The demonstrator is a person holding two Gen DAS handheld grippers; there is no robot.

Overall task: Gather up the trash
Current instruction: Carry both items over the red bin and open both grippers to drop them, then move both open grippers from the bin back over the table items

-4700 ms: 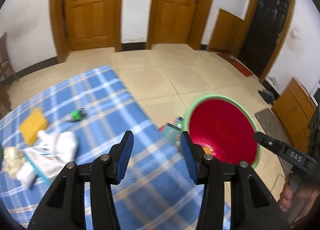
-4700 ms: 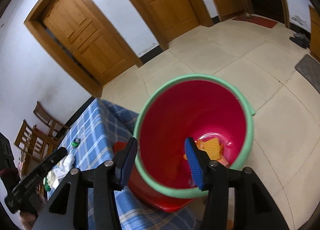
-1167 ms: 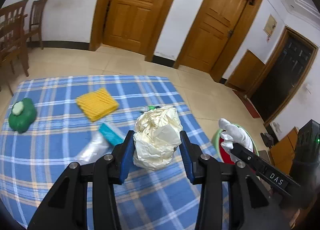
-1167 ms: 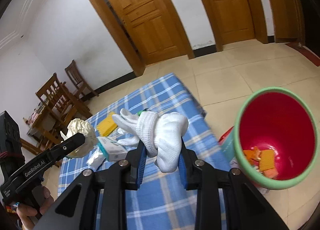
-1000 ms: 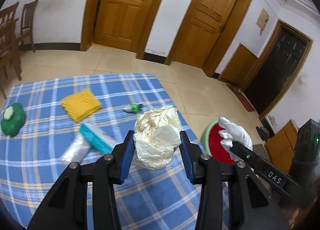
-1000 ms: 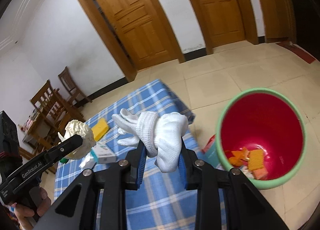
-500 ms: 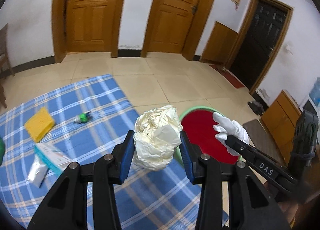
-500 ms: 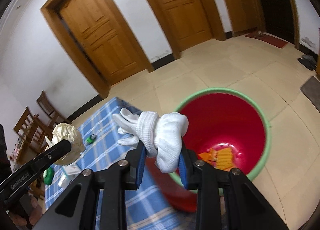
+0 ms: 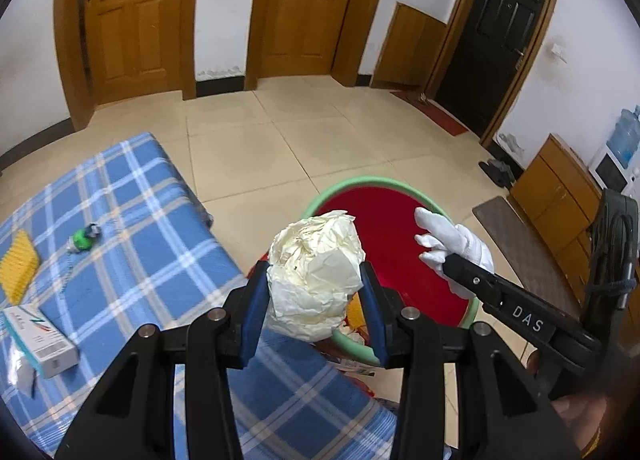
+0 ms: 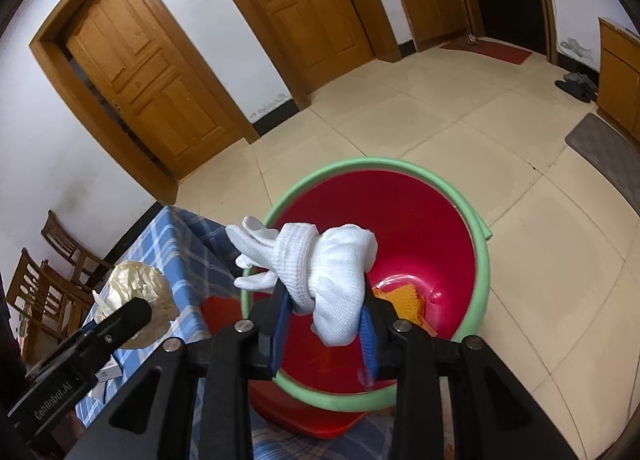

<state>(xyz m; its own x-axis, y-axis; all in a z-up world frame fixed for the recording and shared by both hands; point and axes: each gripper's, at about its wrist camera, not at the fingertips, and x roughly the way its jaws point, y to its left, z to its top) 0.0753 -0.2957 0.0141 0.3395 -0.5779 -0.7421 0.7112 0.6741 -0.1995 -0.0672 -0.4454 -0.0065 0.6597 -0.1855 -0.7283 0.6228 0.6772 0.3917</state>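
Left fingers (image 9: 314, 300): clenched on crumpled paper ball (image 9: 314, 274), above table (image 9: 132, 219) edge.
Right fingers (image 10: 324, 326): easing apart, white glove (image 10: 328, 272) between them, over red bucket (image 10: 420, 219).
Room: tiled floor (image 9: 248, 155), wooden doors (image 9: 132, 15).

Both grippers swung off the blue checked cloth (image 9: 132, 244), paper ball (image 9: 314, 274) now in front of the red bucket's (image 10: 424, 227) rim at 6 o'clock, white glove (image 10: 320, 276) over its mouth, right gripper (image 10: 325, 334) jaws just easing apart, glove between them.
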